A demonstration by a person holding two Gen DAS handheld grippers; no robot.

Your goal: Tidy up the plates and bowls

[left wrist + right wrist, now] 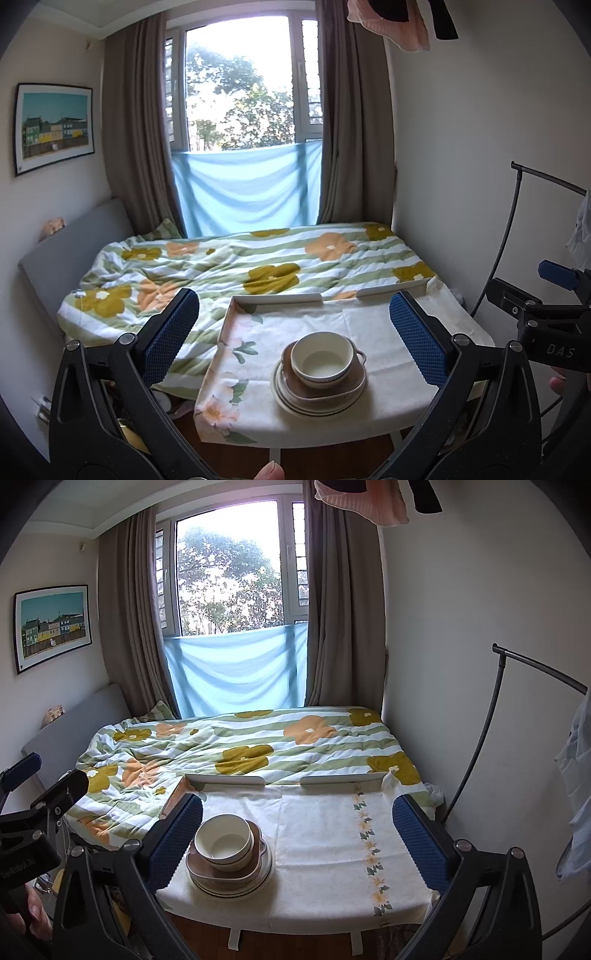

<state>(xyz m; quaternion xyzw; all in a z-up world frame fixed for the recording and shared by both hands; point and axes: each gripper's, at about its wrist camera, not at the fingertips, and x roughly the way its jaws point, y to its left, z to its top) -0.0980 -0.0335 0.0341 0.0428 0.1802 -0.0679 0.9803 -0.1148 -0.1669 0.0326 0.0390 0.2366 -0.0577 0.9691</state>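
You hold both tools in the air in front of the worktop [325,834], level and pointing toward the window [240,85]. Your left tool [295,328] is released, its two blue pads [417,336] spread wide, and nothing is between them. Your right tool [297,834] is also released and grasps nothing.

The stack of dishes [319,373] stands on the worktop, on the flowered cloth [332,849], close to the front edge. It is made of cream plates [295,400] at the bottom, a brown dish with small handles [332,387] on them, and a cream bowl [321,356] upright on top. The bowl looks empty.

In the left wrist view the stack lies between the two pads, a little right of the middle, and the right tool shows at the right edge with a fingertip [557,384] below it. A thumb tip [271,470] appears at the bottom edge.

In the right wrist view the stack [229,856] sits just beside the left pad [173,838], and the right half of the worktop is bare cloth with a flower stripe [369,849]. Here the left tool [33,808] shows at the left edge. Behind the worktop lies the bed [240,746] with a flowered quilt.
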